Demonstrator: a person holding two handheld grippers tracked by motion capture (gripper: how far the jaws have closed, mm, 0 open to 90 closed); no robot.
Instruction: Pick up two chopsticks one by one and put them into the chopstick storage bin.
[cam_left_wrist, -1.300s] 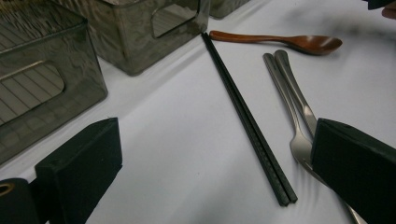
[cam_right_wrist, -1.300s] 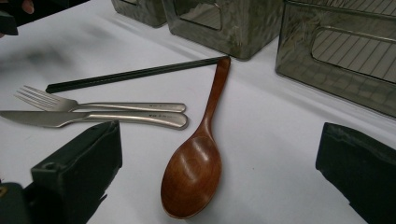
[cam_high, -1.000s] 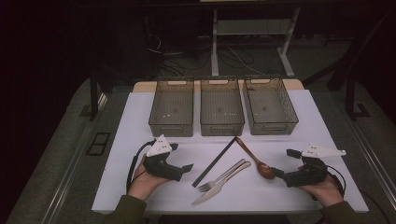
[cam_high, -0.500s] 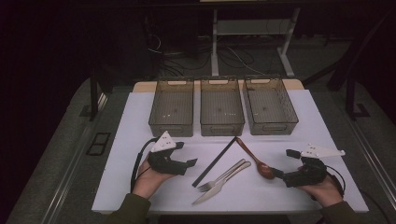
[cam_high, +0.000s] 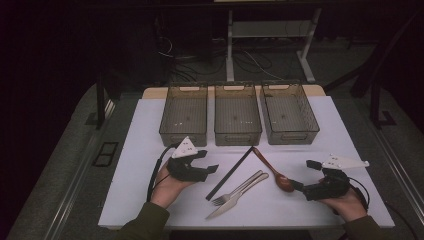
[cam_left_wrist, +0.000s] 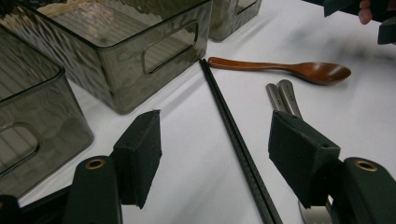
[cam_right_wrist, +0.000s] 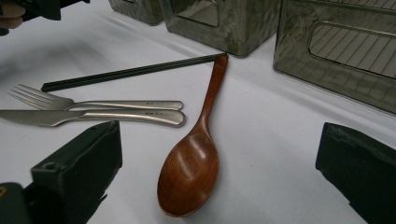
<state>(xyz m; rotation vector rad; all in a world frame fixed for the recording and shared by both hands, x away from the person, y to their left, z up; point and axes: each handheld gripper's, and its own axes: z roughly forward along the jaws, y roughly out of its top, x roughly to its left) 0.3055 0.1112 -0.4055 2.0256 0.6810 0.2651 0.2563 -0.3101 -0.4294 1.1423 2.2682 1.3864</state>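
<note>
While its jaws have been narrowing, the left tongs (cam_left_wrist: 215, 172) straddle the long black chopsticks (cam_left_wrist: 233, 135) ahead (not yet pinched), nearer than earlier; right tongs (cam_right_wrist: 219, 182) gape around the brown wooden spoon (cam_right_wrist: 191, 172).

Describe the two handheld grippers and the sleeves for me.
Each gripper, left and right, has a black body, blocky black jaws with brass-coloured rivets, a pale grey three-cornered plate on top and a black cable. Both sleeves are olive green.
</note>
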